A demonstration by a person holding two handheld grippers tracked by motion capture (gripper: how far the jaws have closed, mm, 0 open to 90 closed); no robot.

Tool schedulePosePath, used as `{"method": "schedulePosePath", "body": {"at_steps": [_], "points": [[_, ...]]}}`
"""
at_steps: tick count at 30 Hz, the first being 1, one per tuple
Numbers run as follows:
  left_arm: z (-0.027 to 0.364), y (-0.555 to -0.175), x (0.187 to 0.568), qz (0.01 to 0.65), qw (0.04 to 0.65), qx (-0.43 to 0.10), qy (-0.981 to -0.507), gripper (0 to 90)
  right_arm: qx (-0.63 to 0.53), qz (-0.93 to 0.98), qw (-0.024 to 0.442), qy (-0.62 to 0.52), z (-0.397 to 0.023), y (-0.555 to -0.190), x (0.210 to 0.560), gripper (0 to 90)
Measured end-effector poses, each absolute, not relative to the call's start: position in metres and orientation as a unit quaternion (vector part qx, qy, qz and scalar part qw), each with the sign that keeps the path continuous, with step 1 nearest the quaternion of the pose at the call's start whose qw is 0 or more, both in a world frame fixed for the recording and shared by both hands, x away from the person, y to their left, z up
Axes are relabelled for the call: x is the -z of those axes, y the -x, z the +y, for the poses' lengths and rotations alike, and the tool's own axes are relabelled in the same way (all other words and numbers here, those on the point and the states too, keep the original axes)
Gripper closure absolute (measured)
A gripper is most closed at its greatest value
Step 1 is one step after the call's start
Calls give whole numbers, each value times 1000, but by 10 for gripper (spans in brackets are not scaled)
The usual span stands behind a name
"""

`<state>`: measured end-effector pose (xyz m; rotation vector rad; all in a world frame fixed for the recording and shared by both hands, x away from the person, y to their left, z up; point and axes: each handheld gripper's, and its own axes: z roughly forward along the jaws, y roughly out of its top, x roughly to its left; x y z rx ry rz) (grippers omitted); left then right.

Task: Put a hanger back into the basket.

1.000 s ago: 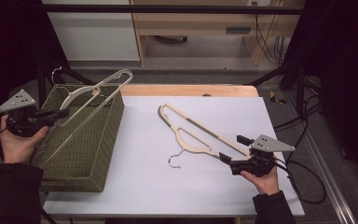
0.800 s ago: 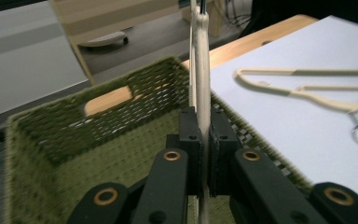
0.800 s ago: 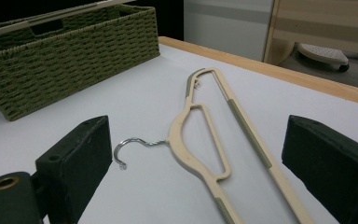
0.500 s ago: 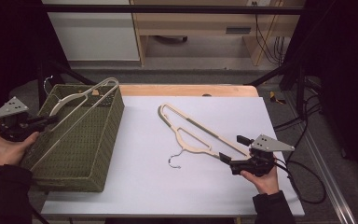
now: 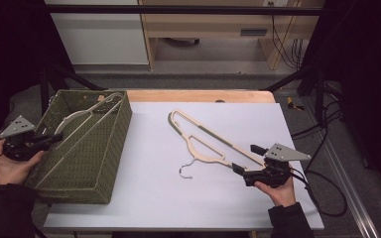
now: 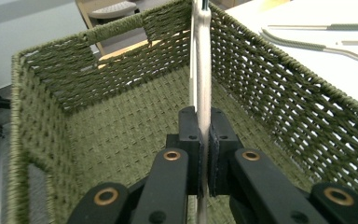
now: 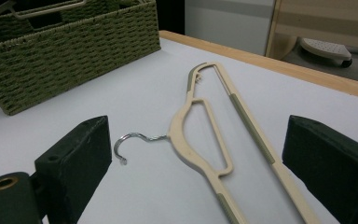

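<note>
The left gripper has sunk, fingers clamped on a cream hanger inside the woven green basket at the table's left edge, while the right gripper's fingers gape beside a second hanger.

No writing to read anywhere — no labels, brands, numbers or signs on anything in view.

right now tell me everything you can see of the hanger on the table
The hanger on the table is cream plastic with grey-green grip strips on its bar and shoulders, an inner loop below the neck and a small silver wire hook. It lies flat on the white tabletop, diagonal, hook toward the person. The right hand-held gripper sits open around its near end, not pressing it.
</note>
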<state>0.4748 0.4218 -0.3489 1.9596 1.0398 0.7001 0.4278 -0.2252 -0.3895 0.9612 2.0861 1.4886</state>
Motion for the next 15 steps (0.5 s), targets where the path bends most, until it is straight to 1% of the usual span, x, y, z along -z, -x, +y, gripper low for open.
{"method": "schedulePosePath", "body": {"at_steps": [8,15], "points": [[400,-475,372,417,358,-287,-785,849,-533,746,200,-344,-224,-428,390,87],[380,-480,388,414,320,-272,-808,817,-532,748,198,-343,-224,-428,391,87]]}}
